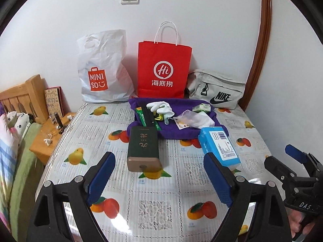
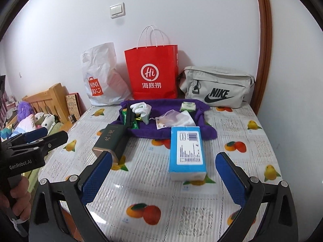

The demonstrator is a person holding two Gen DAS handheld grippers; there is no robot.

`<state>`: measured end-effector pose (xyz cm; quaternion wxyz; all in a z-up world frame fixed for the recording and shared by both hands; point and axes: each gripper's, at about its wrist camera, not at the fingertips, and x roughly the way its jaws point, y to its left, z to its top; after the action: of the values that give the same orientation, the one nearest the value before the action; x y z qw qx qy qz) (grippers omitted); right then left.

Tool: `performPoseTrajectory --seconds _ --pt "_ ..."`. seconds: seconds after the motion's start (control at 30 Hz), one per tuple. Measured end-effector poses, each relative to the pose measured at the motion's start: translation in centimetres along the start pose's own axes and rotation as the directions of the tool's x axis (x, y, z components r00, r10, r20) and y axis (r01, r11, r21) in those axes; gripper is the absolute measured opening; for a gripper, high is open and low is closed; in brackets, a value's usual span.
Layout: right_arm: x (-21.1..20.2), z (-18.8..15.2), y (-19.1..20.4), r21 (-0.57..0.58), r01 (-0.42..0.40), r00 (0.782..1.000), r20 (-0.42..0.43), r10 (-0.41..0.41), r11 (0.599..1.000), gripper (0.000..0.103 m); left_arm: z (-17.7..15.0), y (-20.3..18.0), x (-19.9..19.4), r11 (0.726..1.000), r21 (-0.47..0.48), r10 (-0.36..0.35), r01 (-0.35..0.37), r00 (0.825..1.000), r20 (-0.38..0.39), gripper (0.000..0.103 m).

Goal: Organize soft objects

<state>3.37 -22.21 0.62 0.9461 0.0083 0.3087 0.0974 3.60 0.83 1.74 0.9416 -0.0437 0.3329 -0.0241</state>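
A purple towel [image 1: 181,131] [image 2: 173,131] lies at the table's far middle. On it are white gloves [image 1: 161,109] [image 2: 141,109], a mesh pouch [image 1: 191,120] [image 2: 173,119], a tissue pack [image 1: 201,107] [image 2: 188,105] and green packets [image 1: 145,119] [image 2: 130,119]. A dark green box [image 1: 142,148] [image 2: 110,141] and a blue tissue pack [image 1: 220,145] [image 2: 186,153] lie in front. My left gripper [image 1: 159,178] is open behind the green box. My right gripper [image 2: 163,178] is open behind the blue pack.
A white Miniso bag [image 1: 103,70] [image 2: 101,76], a red paper bag [image 1: 163,68] [image 2: 153,72] and a grey Nike bag [image 1: 218,89] [image 2: 216,86] stand against the wall. A wooden nightstand [image 1: 46,137] and bed are at the left. A fruit-print cloth [image 1: 153,201] covers the table.
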Motion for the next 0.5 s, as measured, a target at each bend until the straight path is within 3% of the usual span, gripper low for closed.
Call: performPoseTrajectory --seconds 0.5 --pt "-1.4 -1.7 -0.1 0.02 0.0 1.0 0.001 0.0 1.0 0.101 -1.6 -0.5 -1.0 1.0 0.007 0.001 -0.001 1.0 -0.002 0.089"
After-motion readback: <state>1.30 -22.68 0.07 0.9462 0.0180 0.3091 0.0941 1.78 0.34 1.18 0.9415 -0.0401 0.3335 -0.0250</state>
